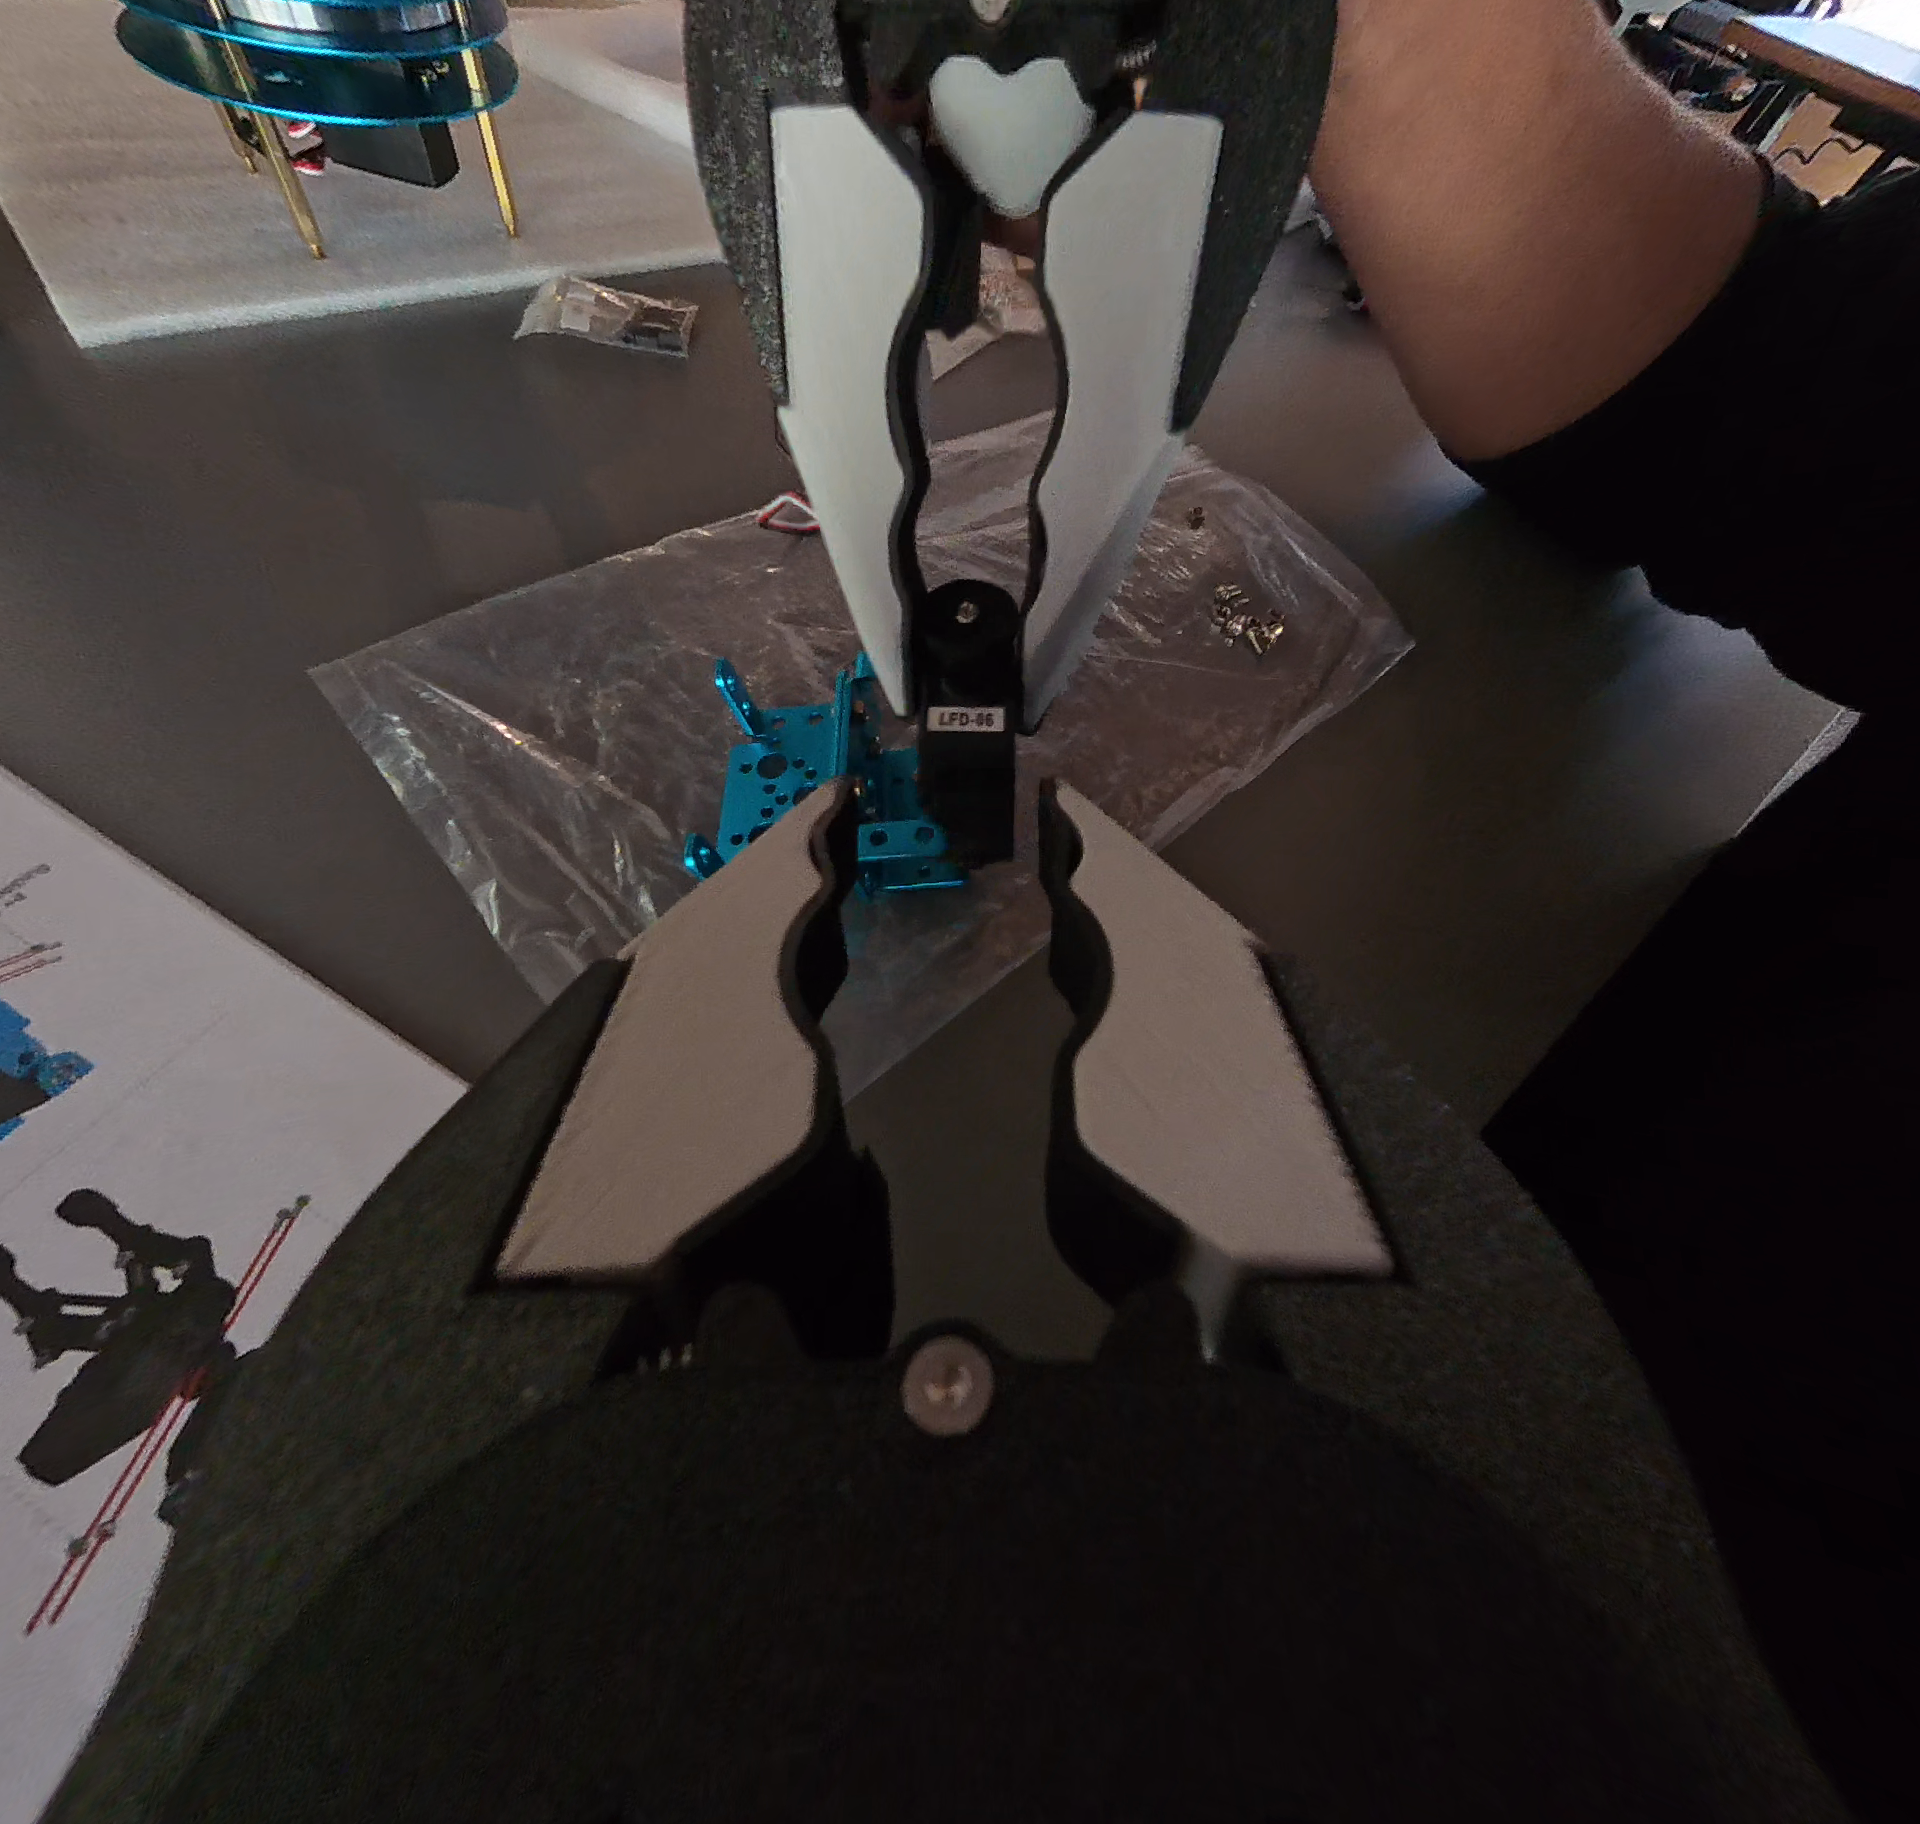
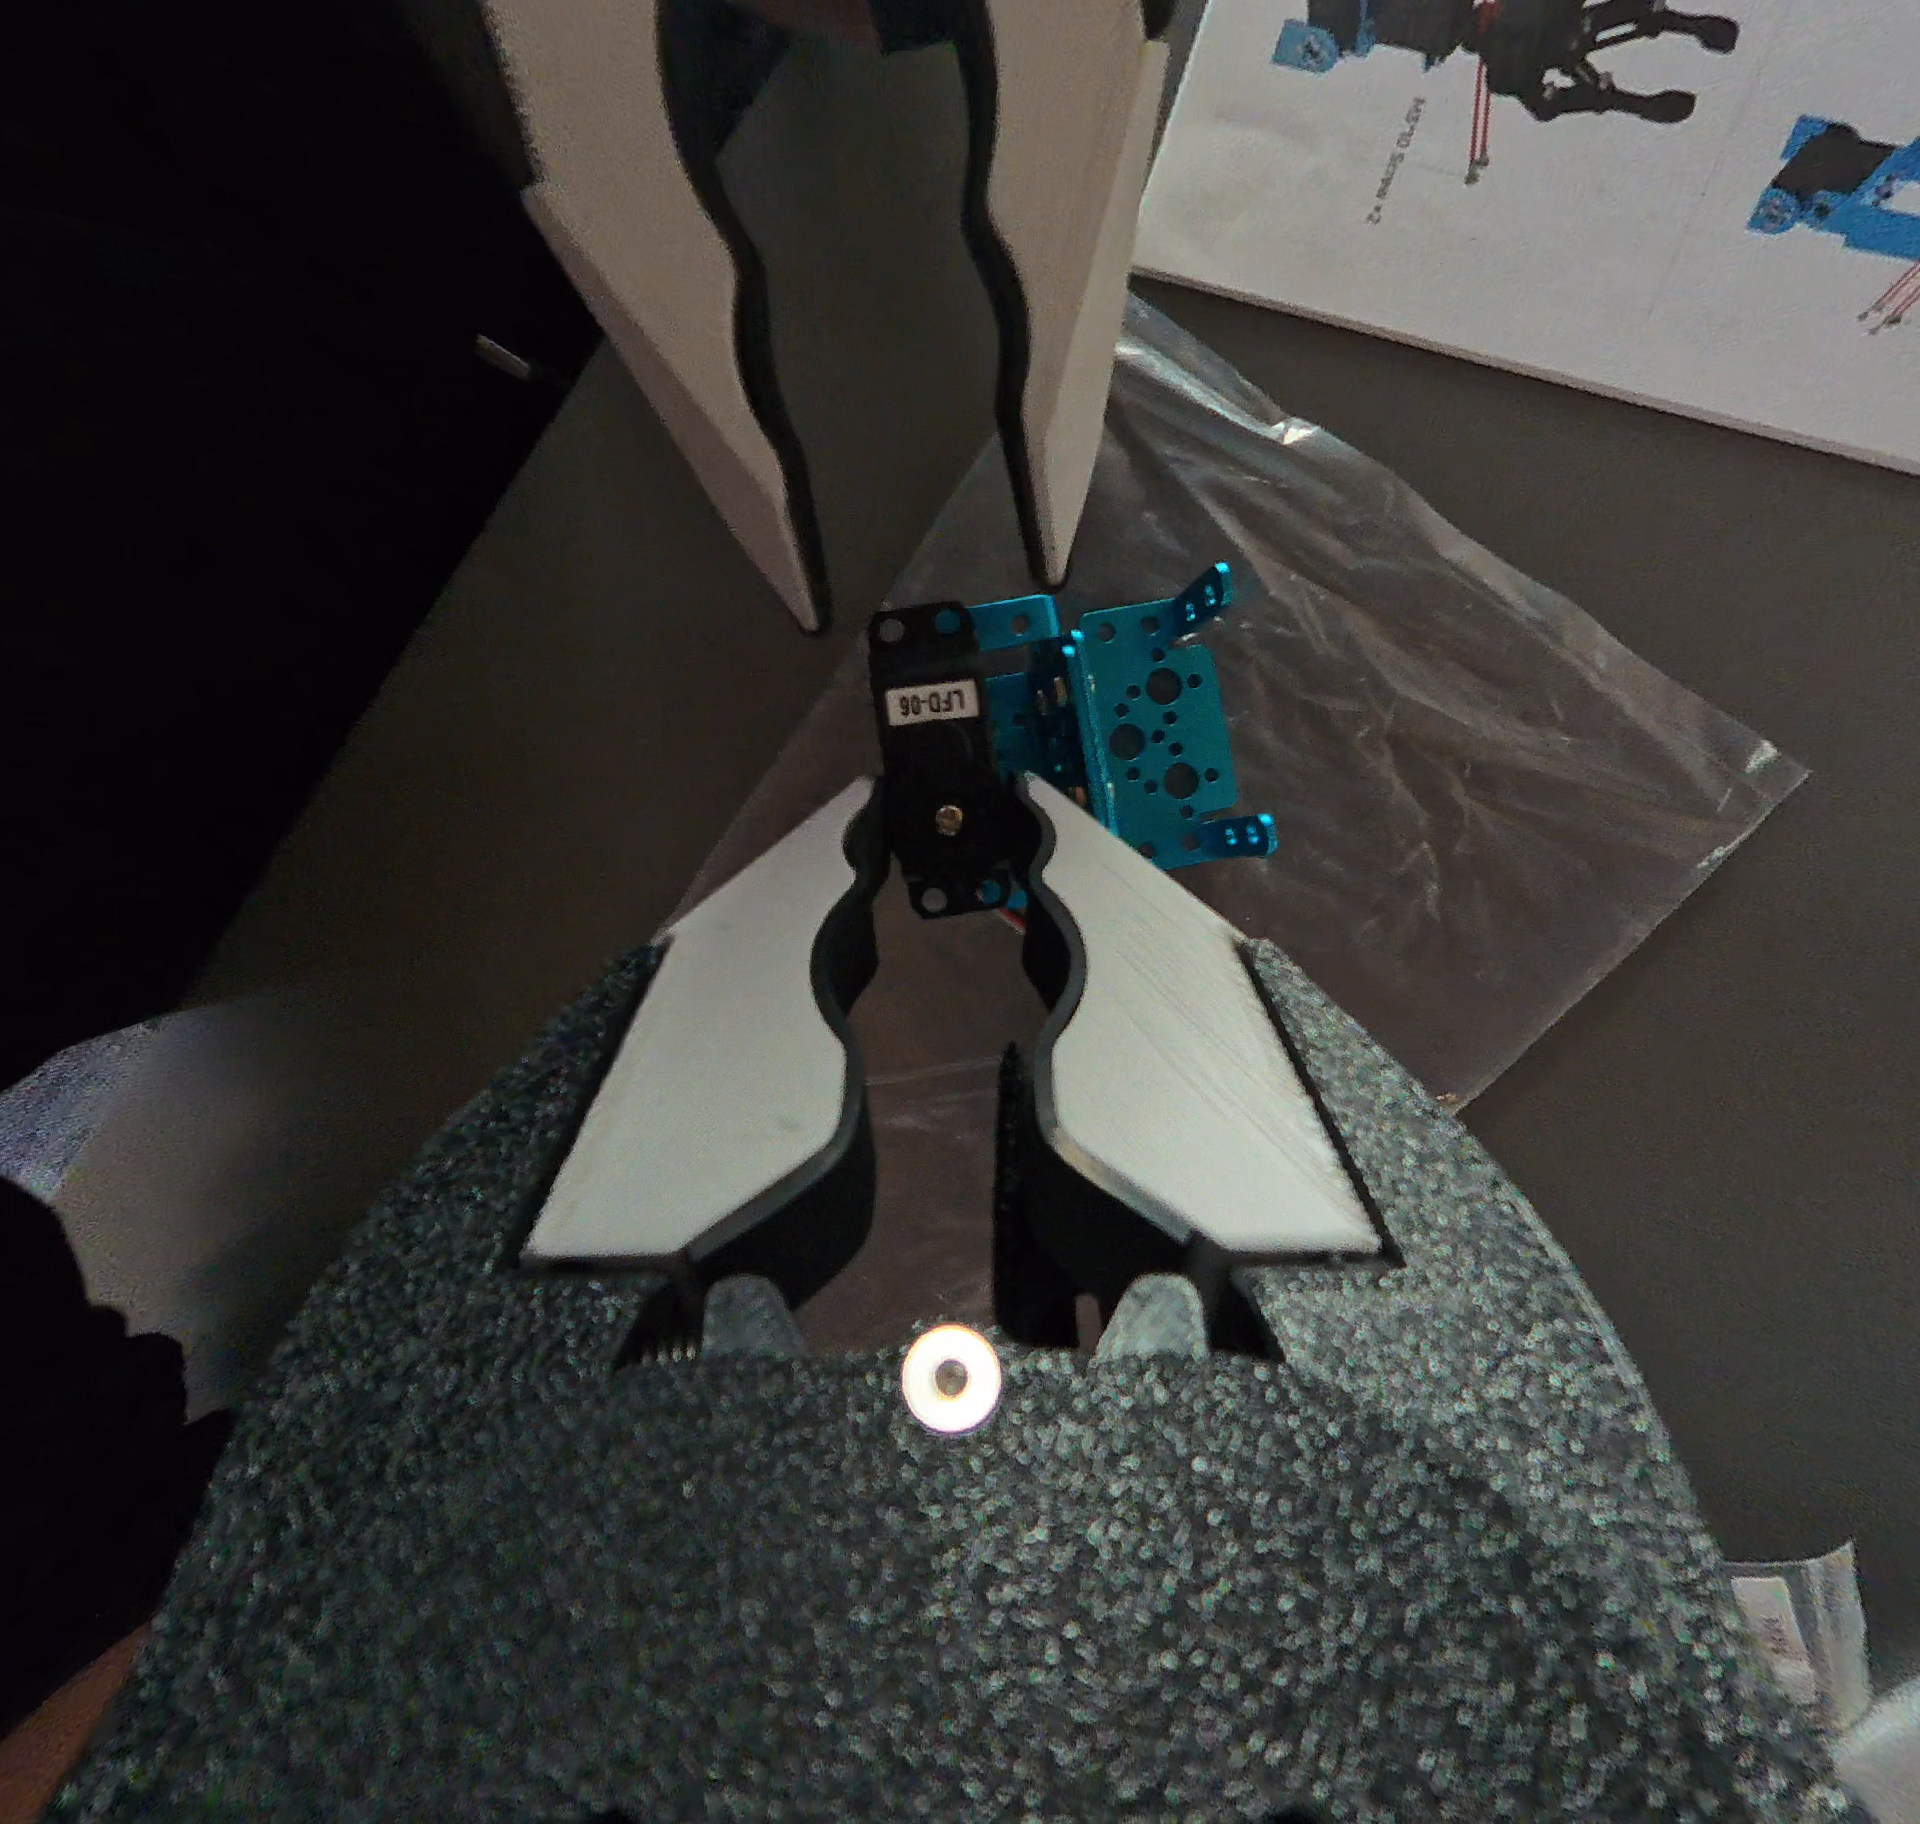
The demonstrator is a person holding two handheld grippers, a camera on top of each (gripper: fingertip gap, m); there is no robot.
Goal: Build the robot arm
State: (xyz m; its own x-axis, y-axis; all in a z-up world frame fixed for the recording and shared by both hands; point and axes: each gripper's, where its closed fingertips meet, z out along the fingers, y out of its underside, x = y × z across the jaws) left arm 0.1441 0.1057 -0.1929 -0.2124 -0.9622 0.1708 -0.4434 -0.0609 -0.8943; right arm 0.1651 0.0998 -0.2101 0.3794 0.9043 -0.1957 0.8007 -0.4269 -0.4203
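Currently right gripper (image 2: 951, 818) pinches the small black motor (image 2: 935, 735), likely light and rigid; left gripper (image 1: 945, 787), fingers spread, nears its free end.

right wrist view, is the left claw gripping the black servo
No, the right claw grips the black servo; the left claw hangs open just beyond it.

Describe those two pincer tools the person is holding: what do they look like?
Each hand-held gripper, left and right, has a rough, speckled black body with a round silver bolt in the middle. From it spring two tapering fingers, white on the flat faces, edged with wavy black pads on the inside. No cables show on either. The person wears a black sleeve.
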